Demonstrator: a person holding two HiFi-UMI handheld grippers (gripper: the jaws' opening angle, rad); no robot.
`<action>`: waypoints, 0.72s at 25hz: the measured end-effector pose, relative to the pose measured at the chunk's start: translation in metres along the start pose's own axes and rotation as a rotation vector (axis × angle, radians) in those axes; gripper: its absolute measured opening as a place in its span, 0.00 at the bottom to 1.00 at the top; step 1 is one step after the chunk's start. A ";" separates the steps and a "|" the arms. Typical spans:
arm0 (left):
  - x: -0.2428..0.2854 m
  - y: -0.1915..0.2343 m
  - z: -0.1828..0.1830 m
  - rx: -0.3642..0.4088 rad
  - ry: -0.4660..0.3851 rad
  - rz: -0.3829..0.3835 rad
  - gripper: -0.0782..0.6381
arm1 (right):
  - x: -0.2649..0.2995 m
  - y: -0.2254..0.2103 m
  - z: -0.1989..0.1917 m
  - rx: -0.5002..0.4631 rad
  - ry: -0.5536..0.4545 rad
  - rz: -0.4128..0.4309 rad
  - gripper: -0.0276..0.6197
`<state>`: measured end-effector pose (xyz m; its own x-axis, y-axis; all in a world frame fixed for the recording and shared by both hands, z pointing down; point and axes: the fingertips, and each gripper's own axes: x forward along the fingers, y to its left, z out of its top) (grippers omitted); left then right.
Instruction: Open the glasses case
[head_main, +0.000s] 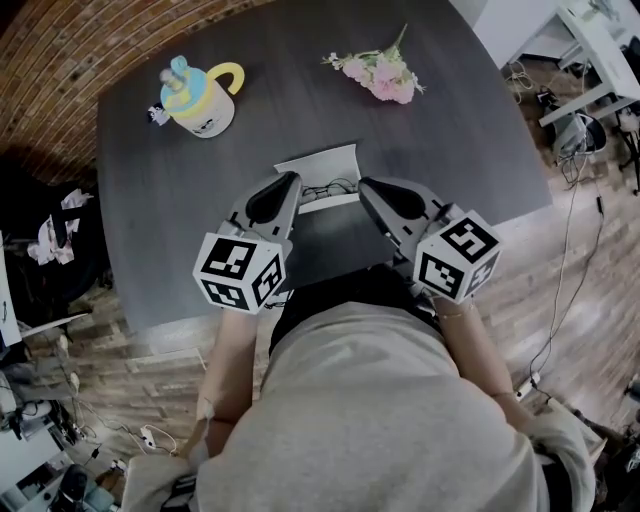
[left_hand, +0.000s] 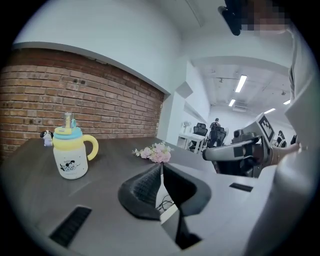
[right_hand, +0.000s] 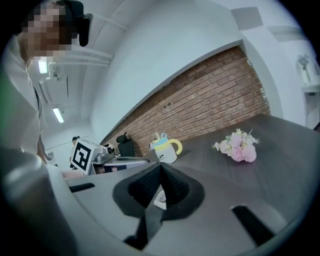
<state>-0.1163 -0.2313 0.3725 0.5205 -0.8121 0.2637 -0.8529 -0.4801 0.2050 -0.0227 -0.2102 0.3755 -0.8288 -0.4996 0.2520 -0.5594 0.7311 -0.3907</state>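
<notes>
Office: brick wall (left_hand: 100, 105), swivel chairs (left_hand: 201, 129), white desks (head_main: 600, 35), ceiling strip lights (left_hand: 241, 83), cables (head_main: 572, 240) across wooden floor (head_main: 560, 300)

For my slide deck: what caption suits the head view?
Left gripper and right gripper, both shut, flank the glasses case on a dark table.

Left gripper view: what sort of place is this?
Probably an open office or lab: office chairs at a white desk in the back, and strip lights on the ceiling.
</notes>
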 end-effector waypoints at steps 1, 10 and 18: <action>0.000 -0.003 -0.003 -0.004 0.003 -0.003 0.16 | 0.001 0.000 0.000 0.008 -0.004 -0.002 0.05; 0.001 -0.027 -0.021 -0.027 0.046 -0.025 0.16 | 0.002 0.006 -0.010 -0.008 0.023 -0.013 0.05; -0.006 -0.031 -0.047 -0.008 0.121 -0.028 0.16 | -0.002 0.006 -0.027 0.005 0.069 -0.037 0.05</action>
<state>-0.0912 -0.1960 0.4094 0.5459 -0.7521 0.3692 -0.8376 -0.4992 0.2217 -0.0244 -0.1922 0.3971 -0.8065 -0.4930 0.3264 -0.5898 0.7103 -0.3843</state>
